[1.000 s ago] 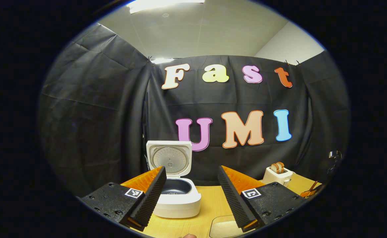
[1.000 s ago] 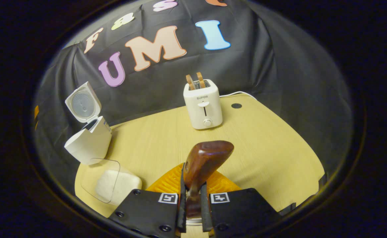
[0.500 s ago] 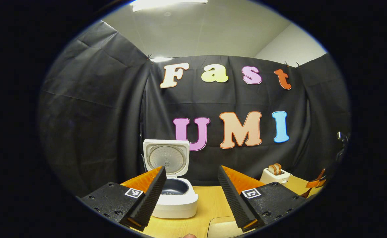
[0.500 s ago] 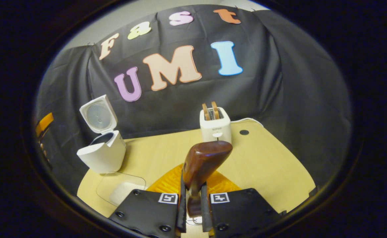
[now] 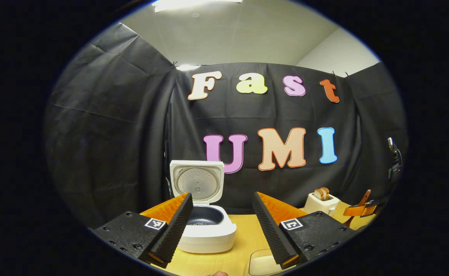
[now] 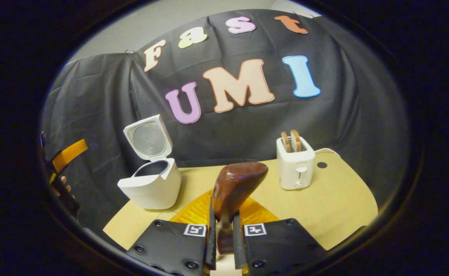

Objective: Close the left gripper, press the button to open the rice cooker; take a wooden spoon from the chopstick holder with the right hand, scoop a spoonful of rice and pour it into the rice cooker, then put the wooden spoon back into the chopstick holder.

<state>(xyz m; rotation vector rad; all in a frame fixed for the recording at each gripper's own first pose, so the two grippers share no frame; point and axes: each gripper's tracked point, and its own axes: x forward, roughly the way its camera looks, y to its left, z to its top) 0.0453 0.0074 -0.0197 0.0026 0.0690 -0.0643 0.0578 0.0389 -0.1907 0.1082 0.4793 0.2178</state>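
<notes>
The white rice cooker [image 5: 205,230] stands open on the wooden table [image 5: 243,234], its lid [image 5: 197,184] upright and the dark inner pot showing. My left gripper [image 5: 222,197] hovers open and holds nothing, with the cooker just beyond its left finger. My right gripper [image 6: 223,214] is shut on the handle of a dark wooden spoon [image 6: 238,183], whose bowl sticks up ahead of the fingers. From the right gripper view, the rice cooker [image 6: 151,188] sits to the left. A clear container of white rice [image 5: 264,264] lies at the near table edge.
A white toaster [image 6: 295,165] with two slices in it stands at the back right of the table [image 6: 335,207]. The other gripper [image 6: 68,153] and the hand [image 6: 61,187] holding it show at the far left of the right gripper view.
My right gripper has lifted and tilted up with the spoon; the rice container has slid out of its view and the cooker has drifted toward its centre. The left gripper has barely moved.
</notes>
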